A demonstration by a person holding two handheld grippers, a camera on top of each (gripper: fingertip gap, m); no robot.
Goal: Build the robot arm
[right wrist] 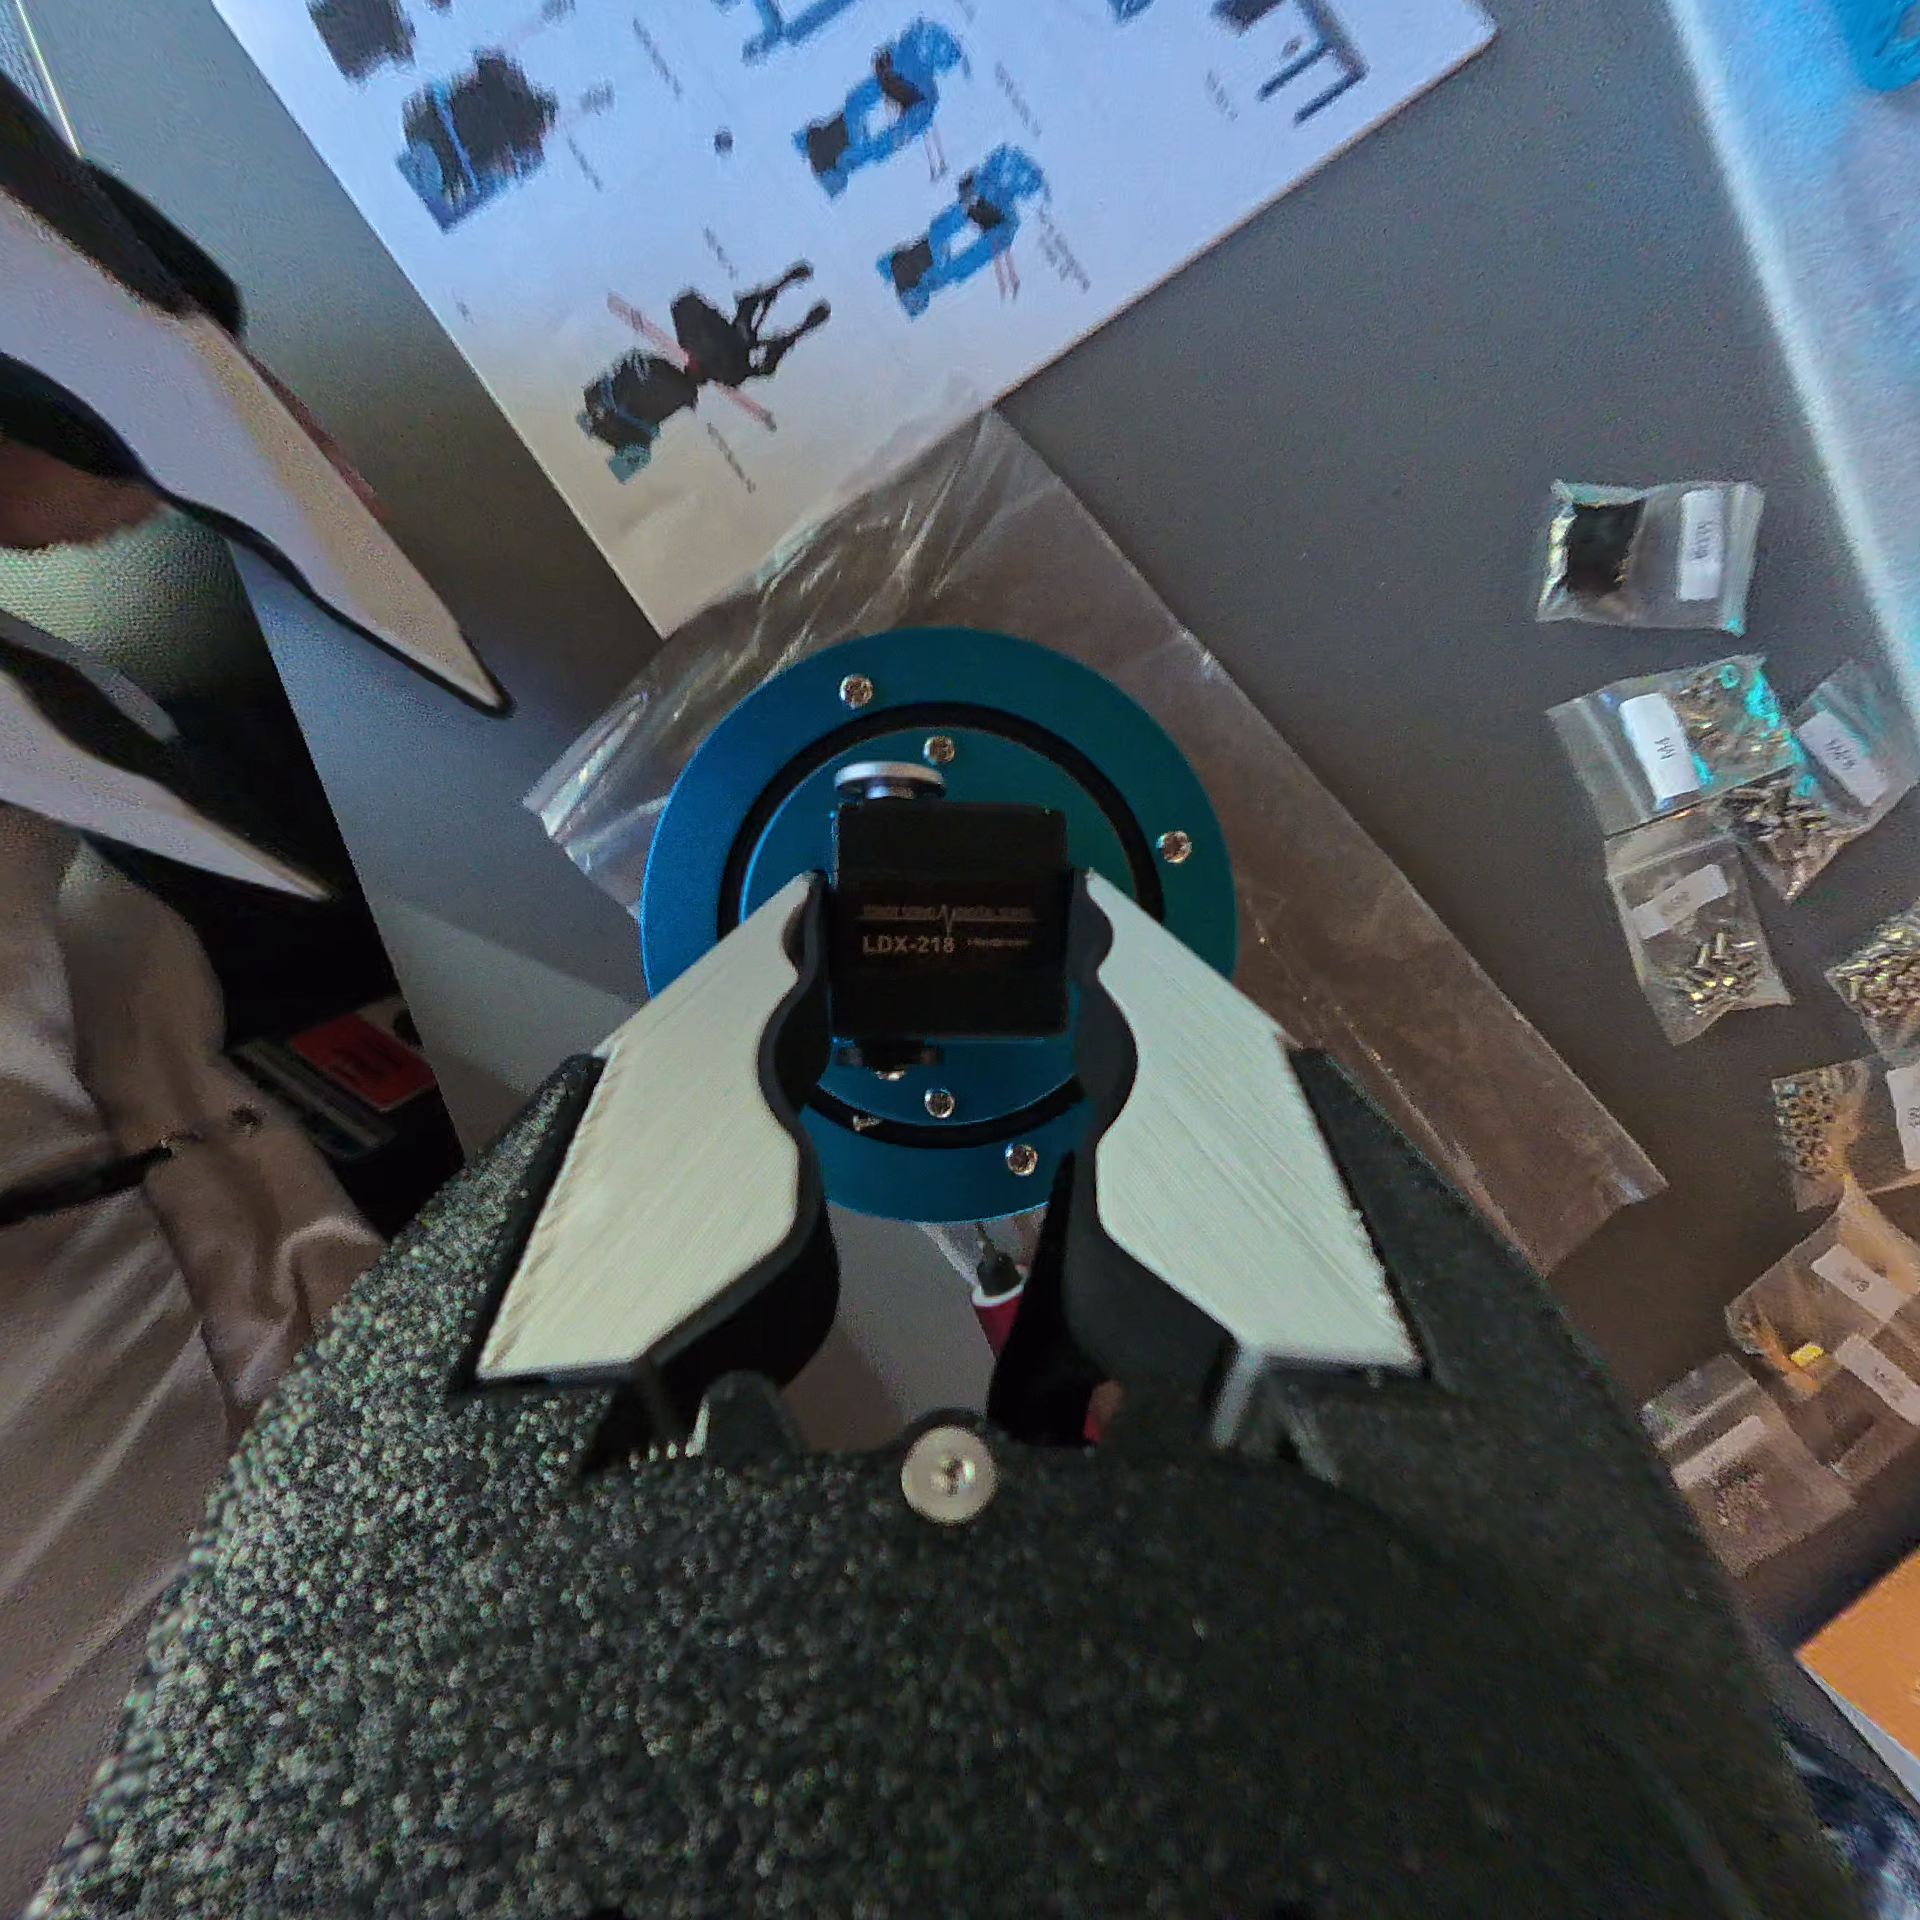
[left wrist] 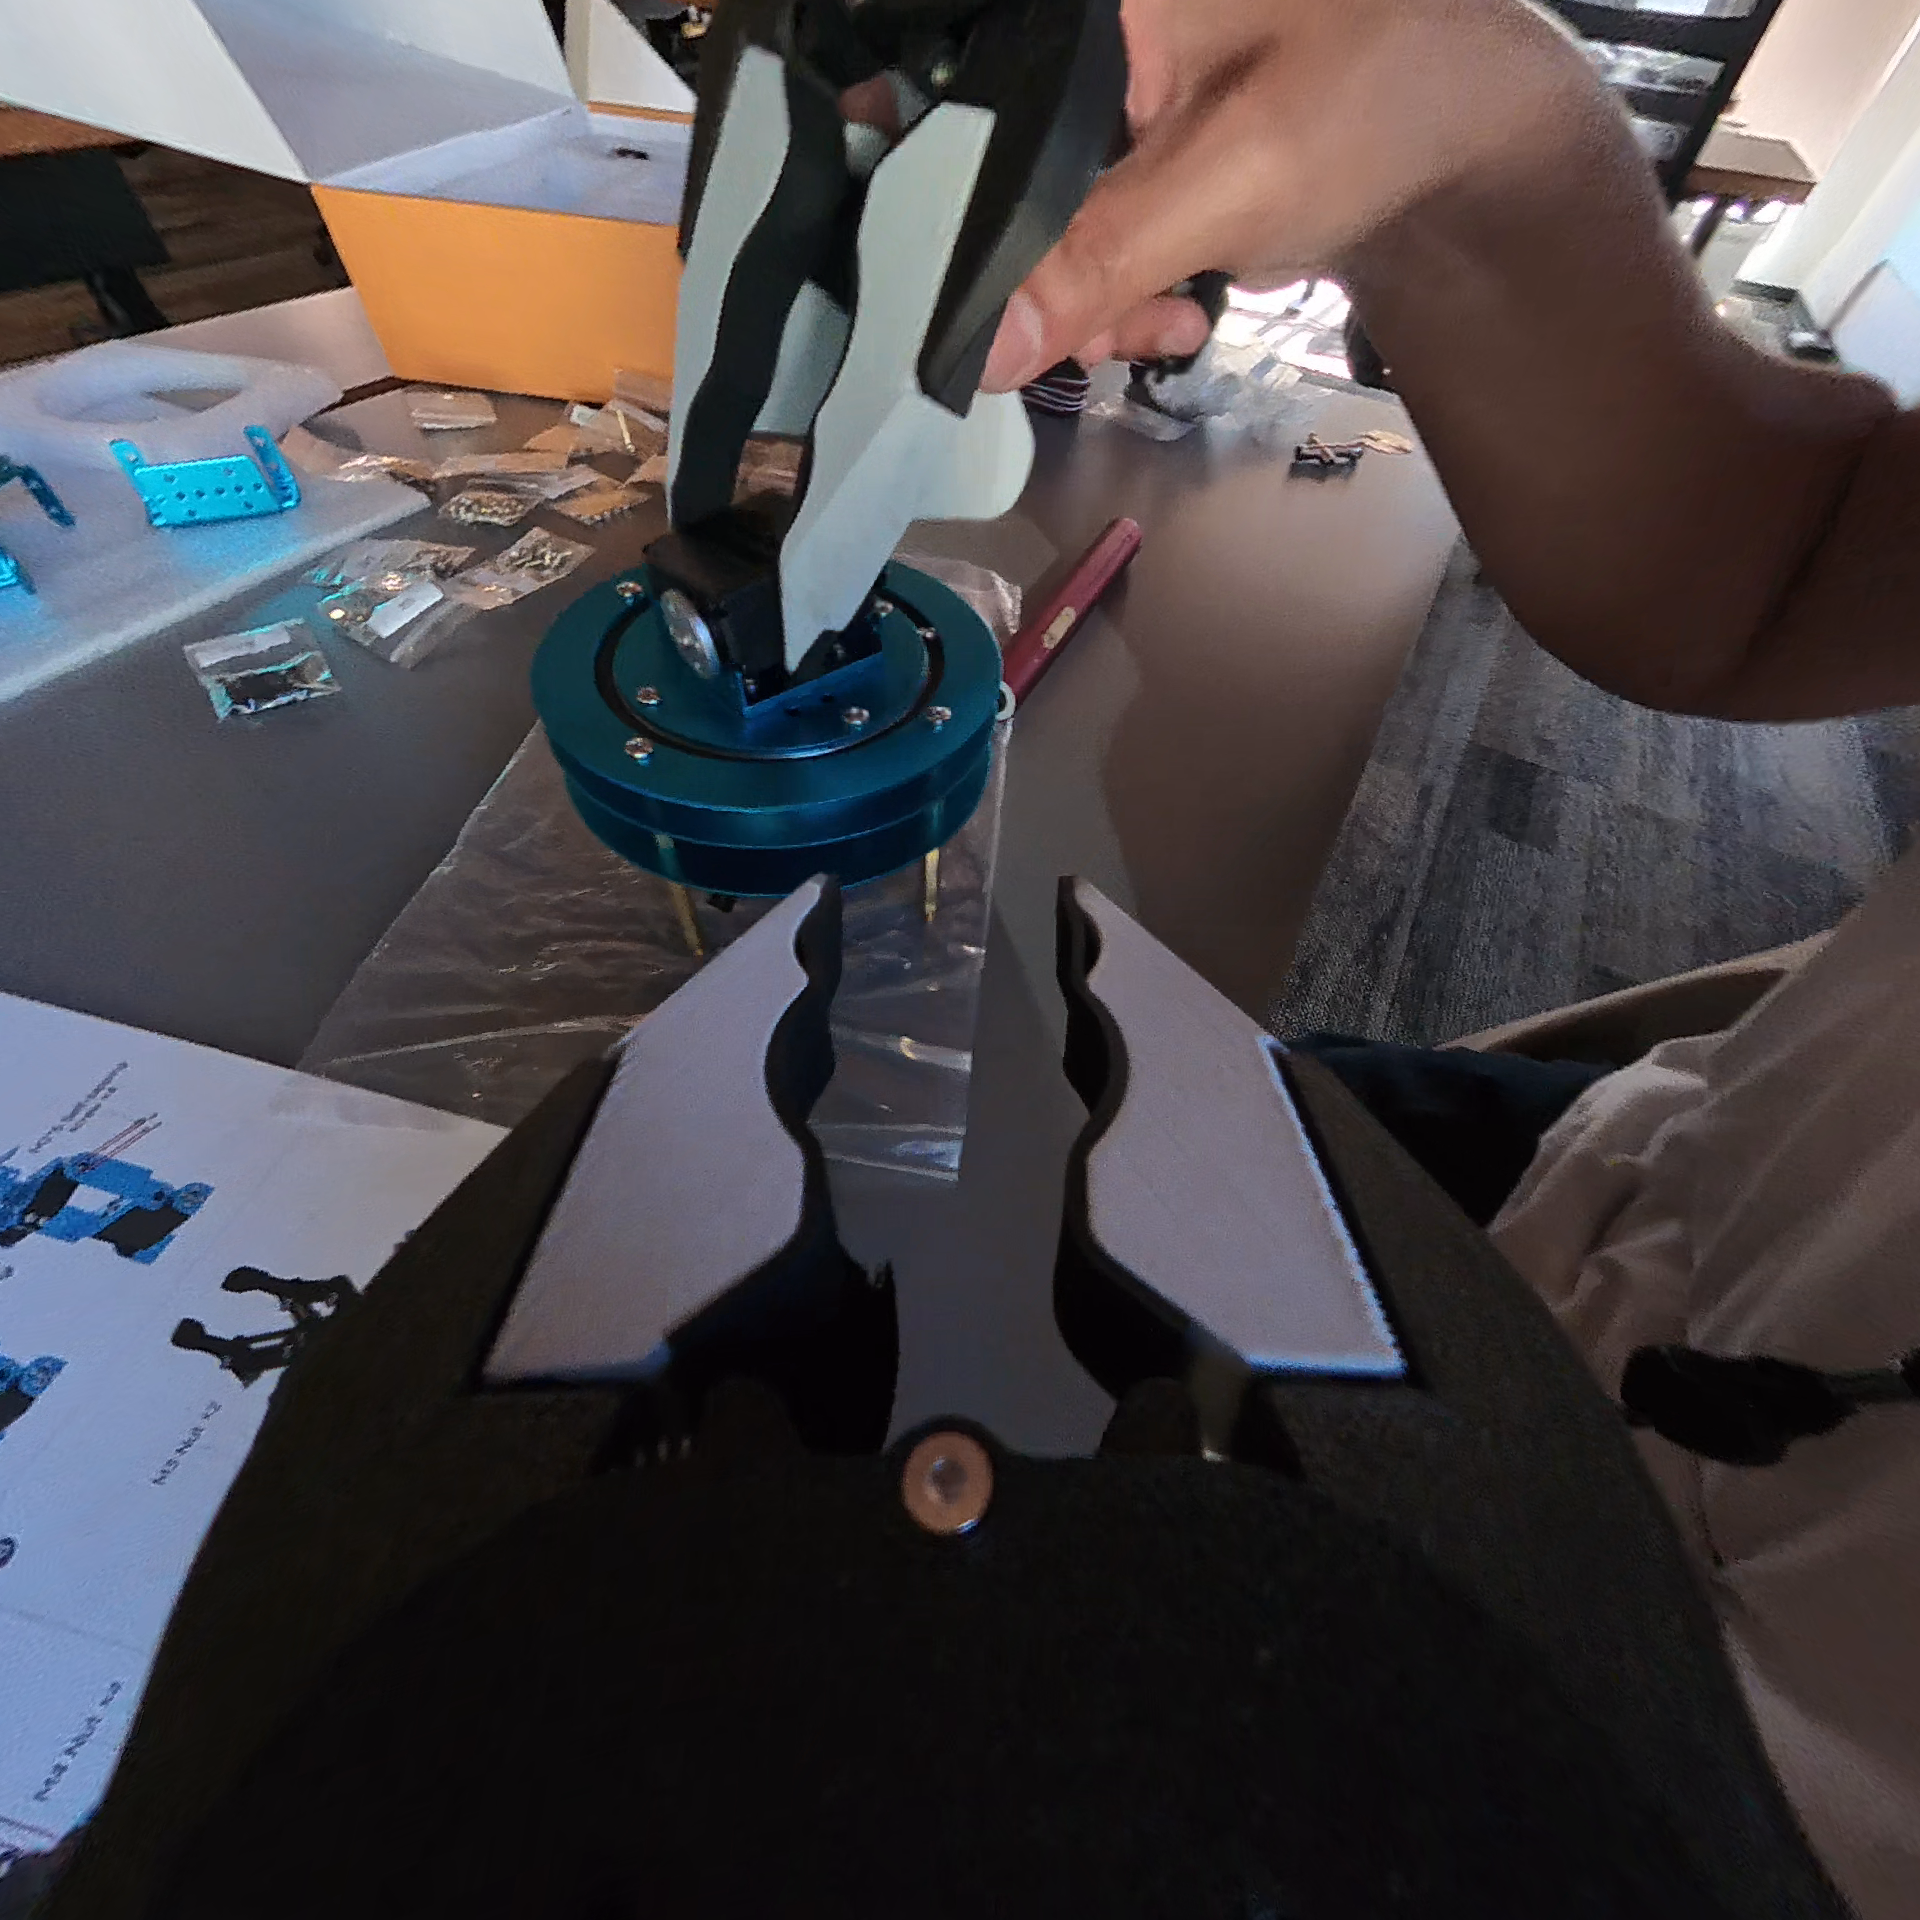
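Note:
A round blue metal base (left wrist: 764,774) stands on brass posts on a clear plastic bag (left wrist: 540,966) on the grey table. A black servo (right wrist: 948,935) sits upright in the blue bracket on top of the base (right wrist: 686,914). My right gripper (right wrist: 948,899) comes down from above and its two fingers clamp the servo's sides; it also shows in the left wrist view (left wrist: 743,592), held by a hand (left wrist: 1351,187). My left gripper (left wrist: 951,904) is open and empty, its tips just short of the base's near edge. It shows at the left of the right wrist view (right wrist: 410,800).
A red-handled tool (left wrist: 1075,608) lies behind the base. Several small bags of screws (right wrist: 1704,769) lie beside it. A printed instruction sheet (left wrist: 156,1299) is near left. Blue brackets (left wrist: 203,488) rest on white foam, an orange box (left wrist: 499,281) behind. The table edge and carpet (left wrist: 1558,831) are right.

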